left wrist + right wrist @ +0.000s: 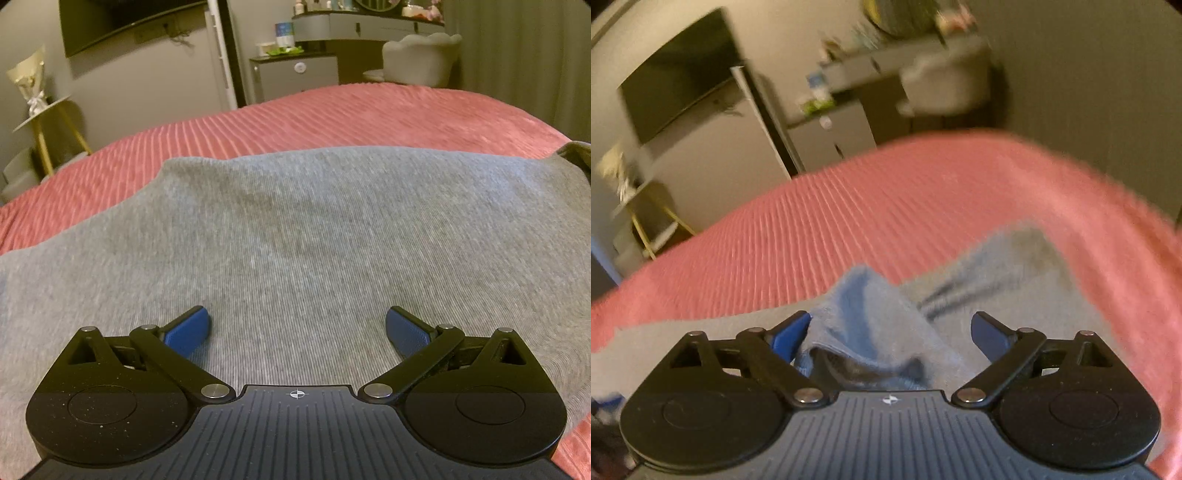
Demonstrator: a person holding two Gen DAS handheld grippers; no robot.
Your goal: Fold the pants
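Grey knit pants [295,229] lie spread flat on a pink ribbed bedspread [332,114]. My left gripper [297,325] is open, its blue pads wide apart just above the flat grey cloth. In the right wrist view, a raised bunch of the grey pants [871,325] stands up between the open blue pads of my right gripper [890,328]; the left pad touches the cloth, the right pad is apart from it. More of the pants [1008,280] lies beyond on the bedspread [886,199]. The right view is blurred.
Past the far edge of the bed stand a small grey cabinet [295,74], a pale chair [421,59], a dresser [362,22] and a curtain [517,55]. A gold-legged side table [48,125] with a bouquet stands at left. A dark screen [118,22] hangs on the wall.
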